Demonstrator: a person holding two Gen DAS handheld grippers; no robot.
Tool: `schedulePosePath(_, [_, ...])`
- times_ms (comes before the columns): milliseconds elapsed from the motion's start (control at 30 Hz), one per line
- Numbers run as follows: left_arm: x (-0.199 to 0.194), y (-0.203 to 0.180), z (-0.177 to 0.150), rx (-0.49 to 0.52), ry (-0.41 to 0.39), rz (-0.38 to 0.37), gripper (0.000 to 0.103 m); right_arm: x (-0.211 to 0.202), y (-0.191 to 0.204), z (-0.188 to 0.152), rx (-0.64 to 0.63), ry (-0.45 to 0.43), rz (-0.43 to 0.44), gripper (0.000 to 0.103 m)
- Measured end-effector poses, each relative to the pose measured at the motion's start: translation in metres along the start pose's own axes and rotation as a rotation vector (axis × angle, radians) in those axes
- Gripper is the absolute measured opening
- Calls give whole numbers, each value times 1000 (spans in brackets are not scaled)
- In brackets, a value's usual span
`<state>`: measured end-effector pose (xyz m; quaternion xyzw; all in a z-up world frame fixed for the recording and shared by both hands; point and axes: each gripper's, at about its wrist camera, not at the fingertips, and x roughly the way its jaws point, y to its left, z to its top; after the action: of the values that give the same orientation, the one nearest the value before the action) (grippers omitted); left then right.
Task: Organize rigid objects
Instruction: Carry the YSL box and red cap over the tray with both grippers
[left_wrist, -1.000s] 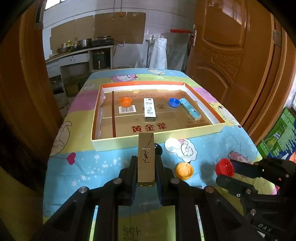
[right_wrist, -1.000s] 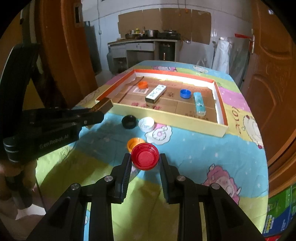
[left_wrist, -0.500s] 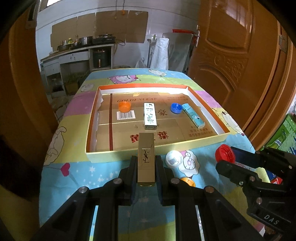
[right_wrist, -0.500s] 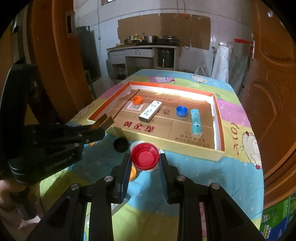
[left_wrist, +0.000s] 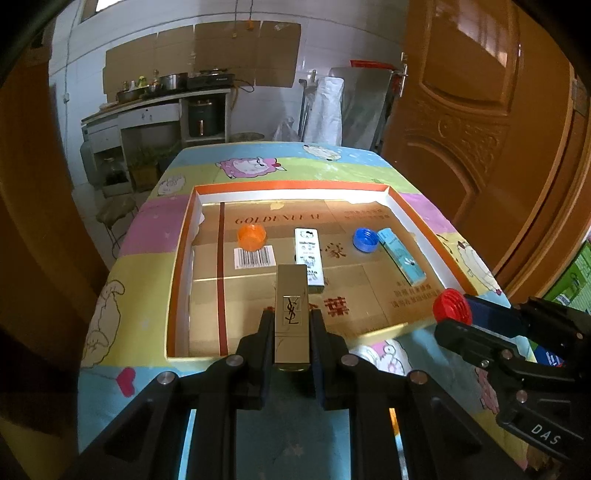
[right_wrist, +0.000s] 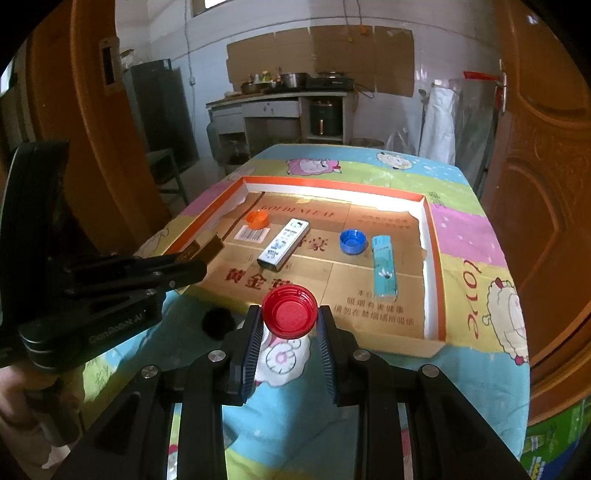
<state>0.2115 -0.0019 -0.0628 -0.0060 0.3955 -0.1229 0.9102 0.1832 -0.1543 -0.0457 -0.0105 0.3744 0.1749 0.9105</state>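
The left claw (left_wrist: 291, 325) is closed on a slim gold box (left_wrist: 291, 314) printed with a dark monogram. The box stands on end between the pads, raised over the near wall of a shallow cardboard tray (left_wrist: 177, 280).

The right claw (right_wrist: 290, 325) grips a red ridged bottle cap (right_wrist: 289, 311) by its rim, hollow side facing the camera. It hangs above the tray's near wall, towards the right end.

The tray has orange edges, white inner walls and a brown cardboard floor with red printed characters and a barcode label (left_wrist: 255, 256). Lying inside it, left to right:
- an orange cap (left_wrist: 251, 236) near the far left
- a long white box (left_wrist: 308, 256) in the middle
- a blue cap (left_wrist: 365, 239)
- a long teal box (left_wrist: 400, 255), just beside the blue cap and close to the right wall

The tray sits on a table (right_wrist: 476, 236) under a bright cartoon-sheep cloth. On the cloth in front of the tray, a black cap (right_wrist: 218, 323) lies between the two claws, blurred in the right wrist view. Something white shows under the red cap, partly hidden.

Brown wooden doors (left_wrist: 480, 129) flank the table. Beyond it, a kitchen counter (right_wrist: 280, 98) holds pots.
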Motion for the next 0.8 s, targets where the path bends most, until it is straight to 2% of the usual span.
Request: schedulePosePath(800, [41,23,24,-31,36,34,18,51,-21,32,34,19,20,30])
